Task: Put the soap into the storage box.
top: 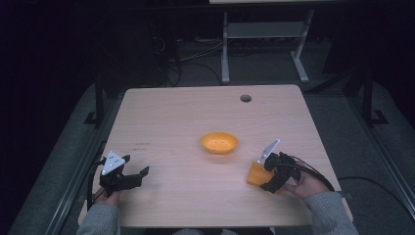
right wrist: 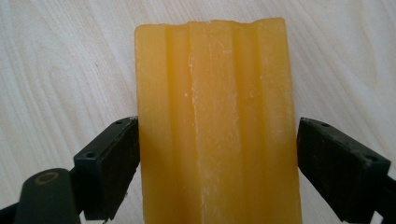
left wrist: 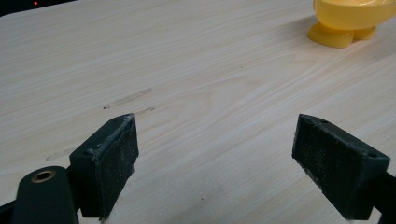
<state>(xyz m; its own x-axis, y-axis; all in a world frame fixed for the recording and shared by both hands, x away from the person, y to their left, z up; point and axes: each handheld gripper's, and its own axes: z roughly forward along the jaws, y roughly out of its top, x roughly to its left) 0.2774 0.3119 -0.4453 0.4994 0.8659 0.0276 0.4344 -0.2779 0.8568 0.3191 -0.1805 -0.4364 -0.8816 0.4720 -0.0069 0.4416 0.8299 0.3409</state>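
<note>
Your left gripper [top: 131, 175] sits near the table's [top: 171, 117] 7 o'clock corner, held low over the wood by your left hand [top: 106, 197]. Its 2 jaws are spread wide with bare wood grain between them; in the left gripper view [left wrist: 215, 154] they point toward the bowl, which shows at about 1 o'clock from them, well apart.

The orange bowl [top: 219, 142] stands upright just right of the table's centre, clear of both grippers. In the left gripper view, the bowl [left wrist: 350, 21] shows a small foot under its rounded body.

At about 4 o'clock from the bowl lies the orange block [top: 256, 174], on the wood near the table's 5 o'clock edge. Your right gripper [top: 266, 176] is at the block's right side, with your right hand [top: 307, 184] behind it. In the right gripper view, the 2 jaws of the right gripper [right wrist: 217, 163] are open and straddle the ridged block [right wrist: 217, 121]: the left jaw is touching or almost touching its side, while the right jaw stands just beside it with a thin gap. The block runs lengthwise away from the jaws toward 12 o'clock.
</note>
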